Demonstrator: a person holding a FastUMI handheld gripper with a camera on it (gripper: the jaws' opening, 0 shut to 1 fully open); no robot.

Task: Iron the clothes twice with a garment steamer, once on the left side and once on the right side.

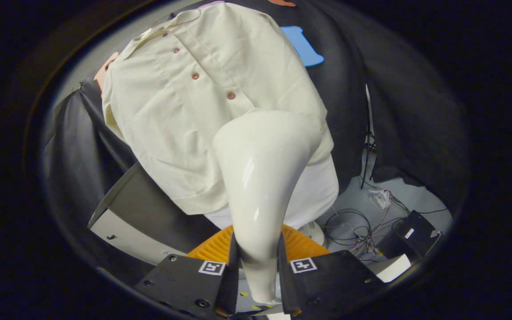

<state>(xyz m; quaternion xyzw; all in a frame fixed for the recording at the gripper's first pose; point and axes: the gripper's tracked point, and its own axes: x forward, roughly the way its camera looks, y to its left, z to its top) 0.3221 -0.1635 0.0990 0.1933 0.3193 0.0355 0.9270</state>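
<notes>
A glossy white garment steamer (pixel 262 178) rises from between my fingers, its handle clamped by both of them and its wide head pointing up and ahead. My gripper (pixel 258 262) is shut on that handle. Beyond the steamer head hangs a cream button-up shirt (pixel 194 120) with reddish buttons, on a white form. The steamer head lies against or just before the shirt's lower right part, right of the button line; contact cannot be judged. The shirt's lower middle is hidden behind the steamer.
An orange ribbed basket (pixel 298 244) sits just ahead of my fingers, below the shirt. A grey-and-white box (pixel 136 213) stands to the left. Loose cables (pixel 358 226) and a black device (pixel 411 233) lie on the floor at the right.
</notes>
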